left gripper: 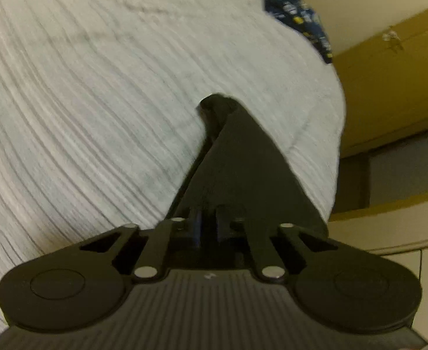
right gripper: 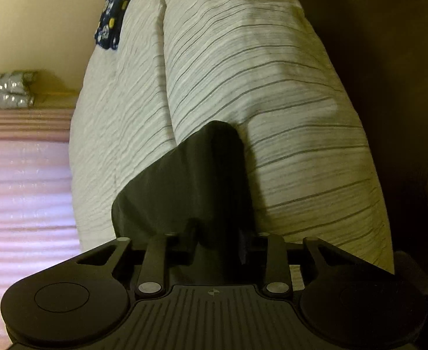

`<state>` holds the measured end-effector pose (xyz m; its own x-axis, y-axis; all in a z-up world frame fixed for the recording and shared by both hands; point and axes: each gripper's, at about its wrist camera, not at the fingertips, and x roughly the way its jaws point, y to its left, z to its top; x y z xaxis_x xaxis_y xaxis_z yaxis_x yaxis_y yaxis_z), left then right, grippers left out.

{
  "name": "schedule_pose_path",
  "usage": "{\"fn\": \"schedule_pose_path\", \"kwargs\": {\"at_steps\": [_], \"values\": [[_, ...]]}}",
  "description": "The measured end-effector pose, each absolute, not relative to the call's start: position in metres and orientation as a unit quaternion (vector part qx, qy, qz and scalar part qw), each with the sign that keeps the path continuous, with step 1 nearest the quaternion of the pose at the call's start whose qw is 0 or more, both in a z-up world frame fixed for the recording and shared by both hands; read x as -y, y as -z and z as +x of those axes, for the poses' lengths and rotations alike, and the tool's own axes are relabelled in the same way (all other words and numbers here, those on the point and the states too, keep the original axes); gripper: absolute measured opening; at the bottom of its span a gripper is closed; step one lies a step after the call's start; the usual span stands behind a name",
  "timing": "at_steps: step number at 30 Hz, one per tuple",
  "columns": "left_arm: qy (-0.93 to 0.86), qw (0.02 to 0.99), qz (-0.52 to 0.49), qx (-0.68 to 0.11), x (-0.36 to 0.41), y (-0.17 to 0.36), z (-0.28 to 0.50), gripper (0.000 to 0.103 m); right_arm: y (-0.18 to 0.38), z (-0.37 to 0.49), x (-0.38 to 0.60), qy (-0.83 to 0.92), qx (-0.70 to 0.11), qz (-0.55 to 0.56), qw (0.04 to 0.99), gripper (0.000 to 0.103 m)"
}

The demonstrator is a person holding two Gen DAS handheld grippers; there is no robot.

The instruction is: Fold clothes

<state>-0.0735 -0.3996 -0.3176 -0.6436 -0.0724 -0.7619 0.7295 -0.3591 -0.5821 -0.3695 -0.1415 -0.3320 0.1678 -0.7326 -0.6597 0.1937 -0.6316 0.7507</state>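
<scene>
A white garment with thin grey stripes (left gripper: 111, 102) fills most of the left wrist view and hangs lifted in the air. My left gripper (left gripper: 217, 102) is shut on its edge, the fabric pinched between the black fingers. The same striped garment (right gripper: 257, 87) fills the right wrist view, with a vertical fold down its middle. My right gripper (right gripper: 228, 128) is shut on the cloth. A dark blue patterned piece of cloth (left gripper: 298, 14) shows beyond the garment's far edge, and also in the right wrist view (right gripper: 111, 20).
A yellow-brown wooden cabinet (left gripper: 389, 87) with keys (left gripper: 392, 39) in its lock stands to the right in the left wrist view. In the right wrist view a pink ribbed surface (right gripper: 24, 189) and a silvery packet (right gripper: 9, 93) are at the left; the right side is dark.
</scene>
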Motion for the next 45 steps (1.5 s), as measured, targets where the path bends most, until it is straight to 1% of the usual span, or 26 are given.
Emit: {"fn": "schedule_pose_path", "kwargs": {"at_steps": [2, 5, 9, 11, 12, 13, 14, 15, 16, 18, 20, 21, 22, 23, 24, 25, 27, 29, 31, 34, 36, 38, 39, 40, 42, 45], "values": [[0.770, 0.261, 0.318, -0.488, 0.400, 0.315, -0.066, 0.002, 0.326, -0.364, 0.144, 0.632, 0.192, 0.639, 0.395, 0.005], [0.779, 0.257, 0.314, -0.478, 0.398, 0.322, -0.058, 0.003, 0.314, -0.355, 0.147, 0.662, 0.164, 0.600, 0.419, 0.005], [0.769, 0.271, 0.333, -0.473, 0.394, 0.344, -0.066, 0.004, 0.327, -0.353, 0.148, 0.671, 0.136, 0.603, 0.410, 0.005], [0.773, 0.270, 0.337, -0.466, 0.391, 0.340, -0.070, 0.006, 0.328, -0.356, 0.144, 0.665, 0.135, 0.609, 0.411, 0.006], [0.769, 0.268, 0.337, -0.473, 0.391, 0.337, -0.069, 0.007, 0.325, -0.357, 0.142, 0.661, 0.135, 0.610, 0.415, 0.008], [0.763, 0.266, 0.336, -0.484, 0.390, 0.334, -0.067, 0.011, 0.321, -0.357, 0.140, 0.660, 0.131, 0.612, 0.416, 0.023], [0.758, 0.265, 0.335, -0.493, 0.389, 0.331, -0.063, 0.021, 0.317, -0.356, 0.138, 0.660, 0.125, 0.614, 0.414, 0.044], [0.753, 0.265, 0.333, -0.503, 0.388, 0.328, -0.059, 0.025, 0.313, -0.354, 0.134, 0.660, 0.124, 0.614, 0.415, 0.053], [0.749, 0.262, 0.329, -0.512, 0.386, 0.325, -0.054, 0.029, 0.309, -0.351, 0.129, 0.660, 0.126, 0.611, 0.418, 0.057], [0.746, 0.250, 0.330, -0.521, 0.380, 0.325, -0.047, 0.030, 0.305, -0.342, 0.118, 0.646, 0.146, 0.619, 0.422, 0.057], [0.747, 0.243, 0.332, -0.522, 0.373, 0.325, -0.043, 0.027, 0.309, -0.331, 0.115, 0.625, 0.164, 0.639, 0.417, 0.057], [0.751, 0.243, 0.334, -0.515, 0.370, 0.325, -0.044, 0.025, 0.312, -0.328, 0.116, 0.620, 0.167, 0.645, 0.415, 0.054], [0.755, 0.243, 0.335, -0.509, 0.368, 0.325, -0.044, 0.015, 0.314, -0.326, 0.117, 0.617, 0.167, 0.648, 0.415, 0.029], [0.760, 0.246, 0.331, -0.501, 0.366, 0.324, -0.042, 0.009, 0.316, -0.323, 0.118, 0.615, 0.167, 0.650, 0.415, 0.022], [0.767, 0.250, 0.325, -0.494, 0.365, 0.322, -0.039, 0.006, 0.317, -0.321, 0.118, 0.617, 0.165, 0.645, 0.419, 0.016], [0.774, 0.253, 0.318, -0.486, 0.365, 0.321, -0.036, 0.006, 0.315, -0.320, 0.118, 0.620, 0.165, 0.637, 0.427, 0.013], [0.783, 0.258, 0.314, -0.472, 0.363, 0.320, -0.032, 0.007, 0.311, -0.318, 0.117, 0.620, 0.170, 0.623, 0.446, 0.012], [0.783, 0.259, 0.324, -0.463, 0.362, 0.324, -0.034, 0.008, 0.308, -0.309, 0.117, 0.632, 0.144, 0.605, 0.462, 0.011], [0.783, 0.261, 0.335, -0.454, 0.360, 0.328, -0.037, 0.008, 0.321, -0.303, 0.117, 0.644, 0.116, 0.604, 0.455, 0.011], [0.784, 0.263, 0.351, -0.440, 0.358, 0.333, -0.040, 0.009, 0.330, -0.304, 0.118, 0.644, 0.107, 0.616, 0.441, 0.011], [0.782, 0.267, 0.355, -0.437, 0.357, 0.324, -0.041, 0.011, 0.321, -0.308, 0.124, 0.639, 0.083, 0.617, 0.453, 0.012], [0.781, 0.278, 0.356, -0.431, 0.355, 0.310, -0.041, 0.011, 0.309, -0.313, 0.126, 0.643, 0.059, 0.614, 0.453, 0.017], [0.782, 0.288, 0.353, -0.425, 0.354, 0.302, -0.040, 0.010, 0.301, -0.314, 0.126, 0.655, 0.049, 0.604, 0.451, 0.017], [0.783, 0.299, 0.351, -0.418, 0.352, 0.295, -0.039, 0.007, 0.294, -0.315, 0.126, 0.670, 0.041, 0.591, 0.449, 0.017], [0.792, 0.306, 0.351, -0.394, 0.345, 0.281, -0.039, 0.006, 0.278, -0.314, 0.126, 0.701, 0.020, 0.558, 0.444, 0.017], [0.809, 0.293, 0.357, -0.362, 0.337, 0.271, -0.054, 0.006, 0.259, -0.300, 0.141, 0.743, -0.044, 0.489, 0.454, 0.017]]}}
